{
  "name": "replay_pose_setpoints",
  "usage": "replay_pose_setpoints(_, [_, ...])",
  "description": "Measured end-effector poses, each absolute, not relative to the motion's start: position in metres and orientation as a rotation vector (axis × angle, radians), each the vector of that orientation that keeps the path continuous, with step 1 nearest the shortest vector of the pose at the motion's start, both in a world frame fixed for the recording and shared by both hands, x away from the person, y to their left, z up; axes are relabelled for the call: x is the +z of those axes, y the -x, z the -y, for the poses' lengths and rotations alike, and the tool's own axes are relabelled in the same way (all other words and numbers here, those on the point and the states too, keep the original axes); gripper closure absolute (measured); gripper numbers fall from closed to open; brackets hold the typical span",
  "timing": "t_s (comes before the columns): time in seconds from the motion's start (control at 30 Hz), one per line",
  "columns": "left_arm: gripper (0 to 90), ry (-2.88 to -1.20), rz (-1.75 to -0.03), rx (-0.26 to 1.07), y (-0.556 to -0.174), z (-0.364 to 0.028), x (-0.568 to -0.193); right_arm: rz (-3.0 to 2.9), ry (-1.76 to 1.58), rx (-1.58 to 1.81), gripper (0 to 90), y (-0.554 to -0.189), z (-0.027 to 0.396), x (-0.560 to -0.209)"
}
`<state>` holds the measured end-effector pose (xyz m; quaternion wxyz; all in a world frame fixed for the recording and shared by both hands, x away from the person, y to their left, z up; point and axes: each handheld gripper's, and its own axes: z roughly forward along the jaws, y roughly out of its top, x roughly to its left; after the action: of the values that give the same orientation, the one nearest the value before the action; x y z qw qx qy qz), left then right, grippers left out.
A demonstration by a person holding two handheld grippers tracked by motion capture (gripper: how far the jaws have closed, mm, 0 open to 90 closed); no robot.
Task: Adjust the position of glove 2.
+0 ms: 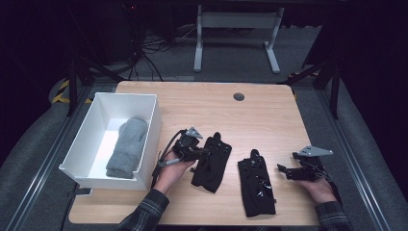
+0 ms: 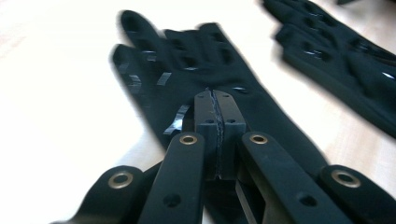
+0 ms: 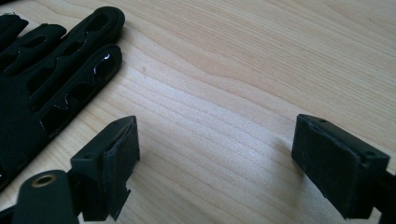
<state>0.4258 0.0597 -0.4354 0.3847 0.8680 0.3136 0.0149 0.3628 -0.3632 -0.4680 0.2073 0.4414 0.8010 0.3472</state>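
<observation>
Lying flat mid-table, black perforated fabric glove w/ shiny patches (image 1: 212, 161) sits under left gripper (image 1: 206, 153); jaws pressed fully together, tips over glove's palf—cloth pinched or not, can't tell. 2nd matching black glove (image 1: 256, 183) just right of it, apart, fingers pointing to far edge. Light wooden table (image 1: 260, 115) has bare room behind gloves & on right side. Left hand (image 1: 169, 169) holds gripper level, pointing right. Right gripper (image 1: 285, 169) low near right edge, jaws spread wide, empty, aimed at 2nd glove. White plastic rectangular bin (image 1: 144, 144) at left edge holds 1 grey knit mitten (image 1: 128, 147). Count: 2 black gloves, 1 mitten, 1 bin.
</observation>
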Motion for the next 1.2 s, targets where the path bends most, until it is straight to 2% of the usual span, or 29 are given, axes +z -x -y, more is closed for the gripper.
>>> replay_pose_setpoints(0.23, [90.0, -2.272, -0.825, 0.029, -0.430, -0.053, -0.457, -2.230, -1.230, 0.965, 15.9, -0.363, 0.363, -0.468])
replay_pose_setpoints(0.8, [90.0, -2.339, -0.729, -0.046, -0.383, -0.044, -0.455, -2.231, -1.229, 0.965, 15.8, -0.363, 0.363, -0.468])
replay_pose_setpoints(1.03, [89.8, -2.342, -0.712, -0.059, -0.375, -0.043, -0.454, -2.231, -1.228, 0.967, 15.8, -0.363, 0.363, -0.468])
replay_pose_setpoints(1.17, [80.0, -2.316, -0.732, -0.055, -0.374, -0.046, -0.451, -2.231, -1.228, 0.967, 15.8, -0.363, 0.363, -0.468])
replay_pose_setpoints(1.2, [80.0, -2.309, -0.743, -0.043, -0.373, -0.048, -0.450, -2.231, -1.228, 0.967, 15.8, -0.363, 0.363, -0.468])
